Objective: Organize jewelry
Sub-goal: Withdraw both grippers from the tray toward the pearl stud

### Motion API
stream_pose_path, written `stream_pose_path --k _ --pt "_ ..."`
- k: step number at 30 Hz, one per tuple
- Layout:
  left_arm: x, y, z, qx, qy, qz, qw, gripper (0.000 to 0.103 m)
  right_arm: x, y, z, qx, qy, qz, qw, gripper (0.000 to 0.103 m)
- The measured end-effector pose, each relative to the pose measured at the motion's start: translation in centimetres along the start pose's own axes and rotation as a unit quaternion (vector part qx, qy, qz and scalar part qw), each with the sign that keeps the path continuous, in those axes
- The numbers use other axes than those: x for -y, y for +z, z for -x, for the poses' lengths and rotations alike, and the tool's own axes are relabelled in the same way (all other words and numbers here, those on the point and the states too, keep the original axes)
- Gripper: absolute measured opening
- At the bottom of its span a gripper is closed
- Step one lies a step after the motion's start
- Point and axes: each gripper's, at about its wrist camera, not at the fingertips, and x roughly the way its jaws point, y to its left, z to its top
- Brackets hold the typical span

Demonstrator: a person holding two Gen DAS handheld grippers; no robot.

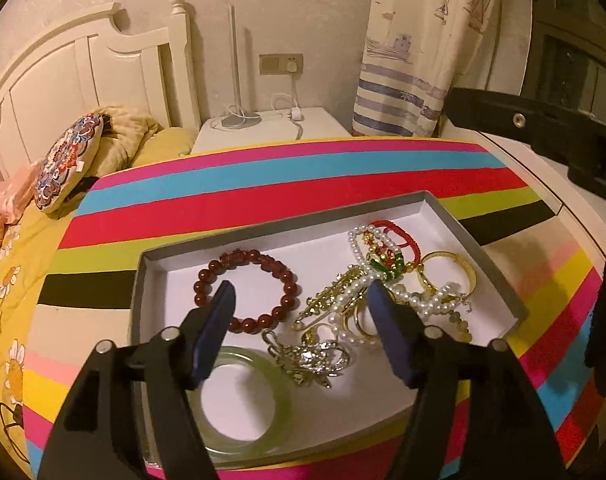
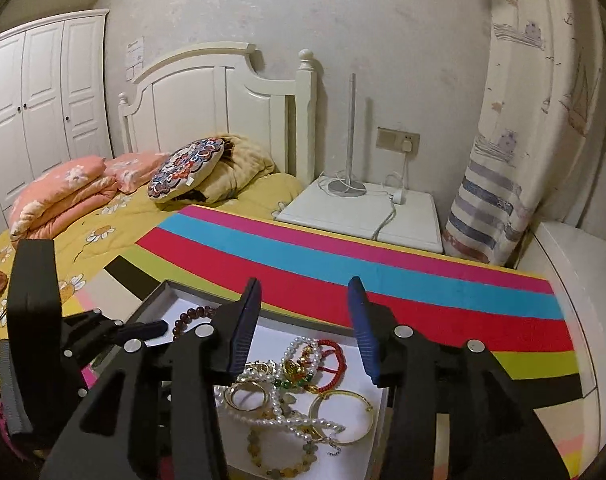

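While both grippers hover over the shallow white tray (image 1: 479, 264) on the striped table (image 1: 263, 184), their fingers stand apart, gripping nothing. The dark red bead bracelet (image 1: 247, 292) lies flat below the left gripper (image 1: 303, 332); the right gripper (image 2: 307, 328) hangs above the tangled jewelry pile (image 2: 295, 396).

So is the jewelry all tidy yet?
Not yet. The red bead bracelet and green bangle lie apart in the tray. Both grippers' jaws are open, holding nothing. The pearl and gold tangle is still unsorted.
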Motion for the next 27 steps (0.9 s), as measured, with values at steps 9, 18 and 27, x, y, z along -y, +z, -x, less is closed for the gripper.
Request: stream_pose_path --k 9,18,27 --pt "-0.2 -0.7 1.9 0.021 0.02 -0.006 0.9996 0.088 -0.2 -1.7 2.4 0.012 0.013 -0.002 1.0 0.064" --pt "-2.2 -2.9 5.1 0.044 0.043 -0.001 0.9981 0.098 -1.0 -6.8 4.7 -0.005 0.03 -0.006 1.0 0.073" --pt "-7.3 -6.4 9.1 0.061 0.056 0.02 0.9964 0.1 -1.3 -12.1 5.0 -0.055 0.038 -0.011 0.998 0.073"
